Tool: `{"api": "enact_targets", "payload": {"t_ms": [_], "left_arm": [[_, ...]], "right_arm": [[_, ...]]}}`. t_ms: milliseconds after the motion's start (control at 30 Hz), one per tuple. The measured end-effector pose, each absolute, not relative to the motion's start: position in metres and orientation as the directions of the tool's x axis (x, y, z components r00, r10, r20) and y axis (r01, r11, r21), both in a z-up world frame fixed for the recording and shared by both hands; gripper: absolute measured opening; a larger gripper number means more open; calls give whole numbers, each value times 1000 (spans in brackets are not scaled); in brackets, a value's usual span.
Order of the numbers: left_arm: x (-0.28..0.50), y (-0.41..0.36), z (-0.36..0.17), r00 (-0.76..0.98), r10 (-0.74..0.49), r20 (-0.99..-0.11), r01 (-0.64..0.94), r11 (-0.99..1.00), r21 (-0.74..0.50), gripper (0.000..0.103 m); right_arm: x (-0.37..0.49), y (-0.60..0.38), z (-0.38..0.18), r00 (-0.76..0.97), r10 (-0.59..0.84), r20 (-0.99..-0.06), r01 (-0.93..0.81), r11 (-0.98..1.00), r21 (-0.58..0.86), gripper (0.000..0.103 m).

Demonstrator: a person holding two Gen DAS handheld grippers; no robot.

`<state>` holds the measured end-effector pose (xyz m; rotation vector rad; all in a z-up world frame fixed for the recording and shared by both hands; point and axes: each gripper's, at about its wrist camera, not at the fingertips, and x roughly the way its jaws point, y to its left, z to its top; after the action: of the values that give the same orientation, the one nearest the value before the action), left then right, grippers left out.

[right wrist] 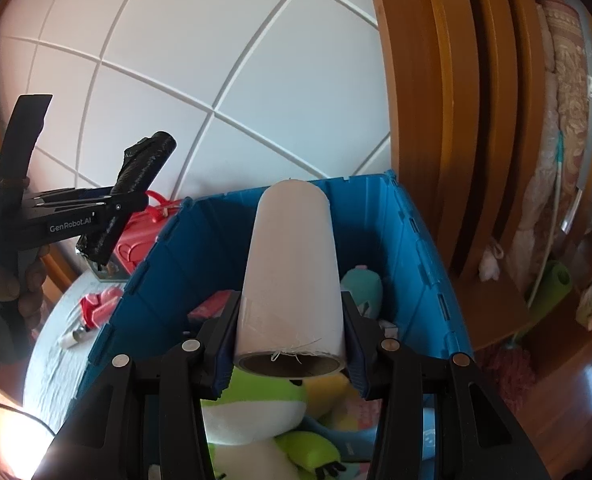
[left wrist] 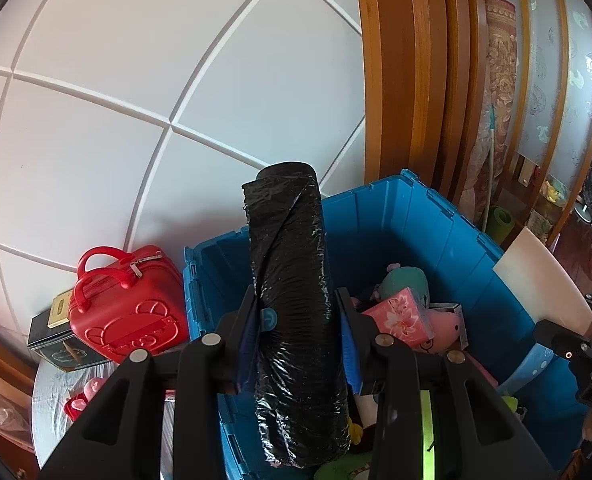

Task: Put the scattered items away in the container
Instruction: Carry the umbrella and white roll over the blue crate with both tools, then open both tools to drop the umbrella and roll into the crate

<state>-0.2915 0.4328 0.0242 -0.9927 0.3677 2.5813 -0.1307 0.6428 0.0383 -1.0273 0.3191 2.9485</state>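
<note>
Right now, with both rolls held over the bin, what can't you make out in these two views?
- Bin floor: both views, covered by toys and the rolls.
- Black roll lower end: left view, cut off by the tongs.
- Dark box label: left view, too small, partly behind the red case.
- White roll core: right view, shadowed.

A glossy black roll (left wrist: 296, 312), a white roll (right wrist: 292, 276), a blue bin (left wrist: 407, 216) (pink floral box (left wrist: 399, 316) inside).
</note>
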Motion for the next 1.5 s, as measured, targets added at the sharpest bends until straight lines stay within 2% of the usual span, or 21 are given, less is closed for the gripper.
{"api": "enact_targets", "payload": {"t_ms": [400, 933, 967, 1000, 1033, 1100, 1133, 1233, 1333, 1500], "left_arm": [[-300, 436, 35, -705, 235, -669, -417, -900, 123, 35], [-334, 455, 25, -664, 259, -702, -464, -878, 115, 35], [-337, 456, 22, -646, 284, -709, -485, -870, 93, 36], [-341, 453, 20, -641, 303, -706, -486, -871, 68, 42], [-343, 447, 18, -645, 307, -700, -465, -885, 40, 61], [-339, 424, 14, -654, 344, -673, -427, -903, -47, 80], [-333, 412, 12, -667, 350, -658, -415, -908, -62, 81], [-314, 369, 1, -696, 311, -648, -375, -926, -41, 81], [-298, 323, -16, -710, 215, -671, -308, -951, 22, 81], [-281, 267, -31, -701, 174, -691, -253, -968, 13, 81]], "right_arm": [[-136, 643, 37, -786, -57, -616, -82, -977, 195, 45], [-153, 654, 34, -770, -27, -638, -98, -982, 160, 45], [-156, 654, 34, -767, -18, -641, -104, -983, 151, 50], [-159, 654, 32, -762, -10, -647, -109, -984, 144, 84], [-160, 655, 30, -763, 4, -647, -123, -983, 139, 103], [-154, 656, 23, -773, 31, -634, -162, -976, 149, 103], [-149, 657, 19, -779, 18, -627, -163, -971, 174, 103], [-135, 652, 7, -789, -13, -615, -150, -966, 212, 103], [-124, 642, 5, -795, -12, -606, -134, -971, 196, 103], [-123, 623, 16, -785, 3, -620, -140, -975, 172, 103]]}}
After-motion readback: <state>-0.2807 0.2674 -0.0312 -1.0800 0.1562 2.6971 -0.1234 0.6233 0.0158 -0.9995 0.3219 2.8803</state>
